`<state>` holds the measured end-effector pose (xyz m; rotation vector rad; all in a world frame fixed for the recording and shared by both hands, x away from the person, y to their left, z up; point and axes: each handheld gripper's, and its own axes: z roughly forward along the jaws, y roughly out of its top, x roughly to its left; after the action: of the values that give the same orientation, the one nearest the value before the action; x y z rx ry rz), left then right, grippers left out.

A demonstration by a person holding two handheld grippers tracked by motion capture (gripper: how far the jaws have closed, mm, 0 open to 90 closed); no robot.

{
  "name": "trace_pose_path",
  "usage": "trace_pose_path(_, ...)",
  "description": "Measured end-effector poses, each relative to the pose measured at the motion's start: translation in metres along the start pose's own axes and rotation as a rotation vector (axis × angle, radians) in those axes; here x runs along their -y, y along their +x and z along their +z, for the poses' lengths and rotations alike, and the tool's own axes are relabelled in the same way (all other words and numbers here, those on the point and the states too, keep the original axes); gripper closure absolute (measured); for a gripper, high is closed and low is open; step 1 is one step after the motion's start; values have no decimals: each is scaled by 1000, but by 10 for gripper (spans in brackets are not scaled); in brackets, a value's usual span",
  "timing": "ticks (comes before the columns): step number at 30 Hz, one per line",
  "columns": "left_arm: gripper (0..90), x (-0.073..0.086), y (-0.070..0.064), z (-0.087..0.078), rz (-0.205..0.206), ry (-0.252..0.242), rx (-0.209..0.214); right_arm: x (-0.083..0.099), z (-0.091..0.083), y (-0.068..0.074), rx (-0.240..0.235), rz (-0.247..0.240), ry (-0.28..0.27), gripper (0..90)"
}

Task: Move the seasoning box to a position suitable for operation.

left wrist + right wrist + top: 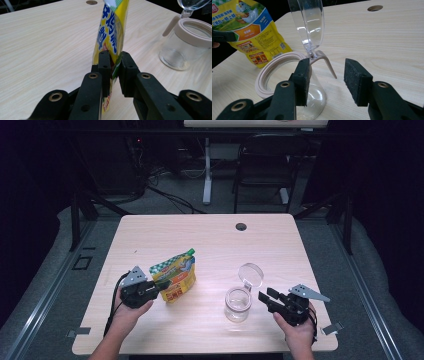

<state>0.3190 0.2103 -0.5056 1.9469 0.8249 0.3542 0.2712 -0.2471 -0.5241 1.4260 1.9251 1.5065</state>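
Observation:
A yellow stand-up pouch [176,274] with a green cap stands on the left half of the wooden table [200,237]. My left gripper [161,286] is shut on the pouch's lower edge; in the left gripper view both pads pinch the pouch [111,30] at my left gripper [113,63]. A clear glass jar [237,304] with a beige rim stands right of centre, and its clear hinged lid [250,274] is flipped up and open. My right gripper [265,296] sits open just right of the jar. In the right gripper view, my right gripper [327,77] frames the beige hinge strap beside the jar [262,82], under the lid [309,22].
A round cable hole [241,226] lies near the table's far edge. A dark chair [265,160] and a white desk leg [207,175] stand on the floor beyond the table. Bare wood stretches between pouch and jar.

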Motion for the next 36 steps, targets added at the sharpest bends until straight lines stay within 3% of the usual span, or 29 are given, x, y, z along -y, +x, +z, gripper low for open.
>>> trace_pose_path(9,814,7,-8,-23,5,13,8,0,1,1,-3,-8,5,562)
trace_pose_path(22,789,16,-4,-23,-37,-19,54,1,2,1,-4,-4,8,562)
trace_pose_path(31,631,18,4,-18,-128,-22,78,1,2,1,-2,-1,7,561)
trace_pose_path(33,566,19,5,-16,-137,-14,77,1,2,0,0,-2,9,560)
trace_pose_path(36,536,20,7,-12,-145,-11,77,1,2,0,0,-2,8,560)
